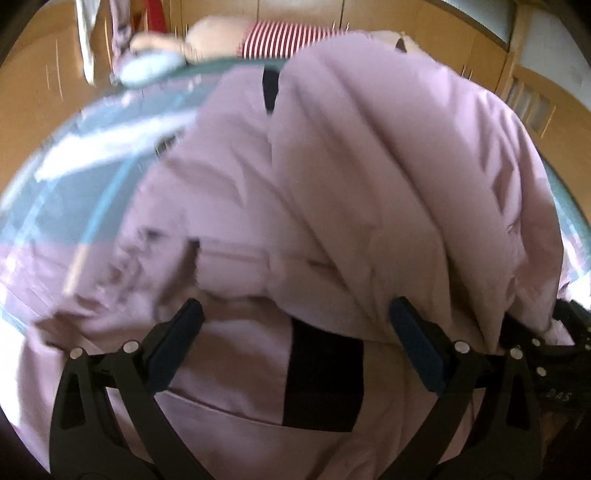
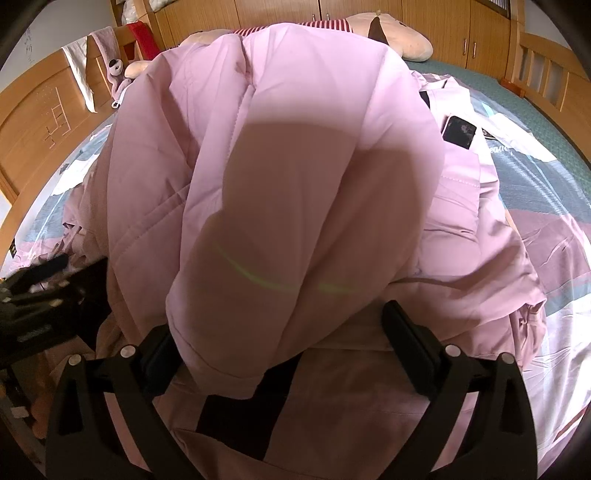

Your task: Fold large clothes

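A large pink padded jacket (image 1: pixel 369 184) lies bunched on the bed, with black patches (image 1: pixel 325 380) on it. My left gripper (image 1: pixel 295 347) is open just above the jacket; a fold of pink fabric drapes over its right finger (image 1: pixel 417 347). The jacket also fills the right wrist view (image 2: pixel 295 166), where a thick fold of it hangs between the wide-apart fingers of my right gripper (image 2: pixel 280 354), covering the left finger. The left gripper shows at the left edge of the right wrist view (image 2: pixel 40 295). The left view is blurred.
The bed has a sheet patterned in blue, white and pink (image 2: pixel 535 177). A plush toy in a red-striped shirt (image 2: pixel 399 37) lies at the head. A black phone-like thing (image 2: pixel 460 131) rests on the jacket's right. Wooden wardrobes (image 2: pixel 258 11) and bed frame (image 2: pixel 44 118) surround the bed.
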Available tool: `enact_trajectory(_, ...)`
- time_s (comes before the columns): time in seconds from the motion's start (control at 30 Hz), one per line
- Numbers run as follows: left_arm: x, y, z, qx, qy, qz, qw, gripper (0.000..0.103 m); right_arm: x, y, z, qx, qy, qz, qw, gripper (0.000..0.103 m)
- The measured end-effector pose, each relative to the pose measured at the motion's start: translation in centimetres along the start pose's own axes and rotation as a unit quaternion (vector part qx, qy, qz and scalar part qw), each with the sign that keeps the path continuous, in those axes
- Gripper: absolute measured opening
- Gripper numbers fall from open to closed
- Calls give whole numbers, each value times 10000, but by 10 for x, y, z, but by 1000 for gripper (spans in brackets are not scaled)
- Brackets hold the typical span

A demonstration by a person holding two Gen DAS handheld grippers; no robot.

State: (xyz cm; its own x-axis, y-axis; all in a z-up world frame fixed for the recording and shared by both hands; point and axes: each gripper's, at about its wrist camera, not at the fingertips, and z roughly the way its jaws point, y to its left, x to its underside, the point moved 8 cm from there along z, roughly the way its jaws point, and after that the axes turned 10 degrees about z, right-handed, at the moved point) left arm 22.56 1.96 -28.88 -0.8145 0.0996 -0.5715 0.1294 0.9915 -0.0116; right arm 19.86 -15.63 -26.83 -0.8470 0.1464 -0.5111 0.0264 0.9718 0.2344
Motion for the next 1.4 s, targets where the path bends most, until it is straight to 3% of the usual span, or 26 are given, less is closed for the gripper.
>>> enact_trajectory(0.07, 0, 2, 2, 117, 62, -81, 9999, 101, -9, -1, -14, -54, -280, 70, 9996, 99)
enact_trajectory(0.13, -1, 3, 4, 81, 97, -15, 9999, 101, -27, -3, -44, -54, -1076, 69, 9942, 99)
enact_trajectory(0.2, -4, 4, 8, -32, 116, 98, 9999, 101, -39, -6, -58, 231, -1444, -82, 9892, 99)
enact_trajectory(0.27, -1, 0, 10, -205, 167, 278, 9993, 101, -38, -8, -51, 366, -1373, -162, 9897, 99)
enact_trajectory(0.4, -1, -1, 12, -264, 195, 341, 9989, 101, -27, -18, -15, 636, -687, -59, 9956, 99)
enact_trajectory(0.57, -6, 6, 7, -228, 170, 156, 9995, 101, -26, -28, 1, 515, -334, 230, 9978, 102)
enact_trajectory(0.77, -16, 23, -7, -325, -251, -169, 9990, 101, -25, -24, 2, 545, -335, 197, 9978, 102)
enact_trajectory(0.93, -14, 24, 8, -278, 12, -105, 9996, 101, -19, -21, 0, 532, -343, 221, 9977, 102)
enact_trajectory(1.4, -10, 19, 13, -351, 99, 6, 9993, 101, -16, -20, -1, 536, -349, 212, 9977, 102)
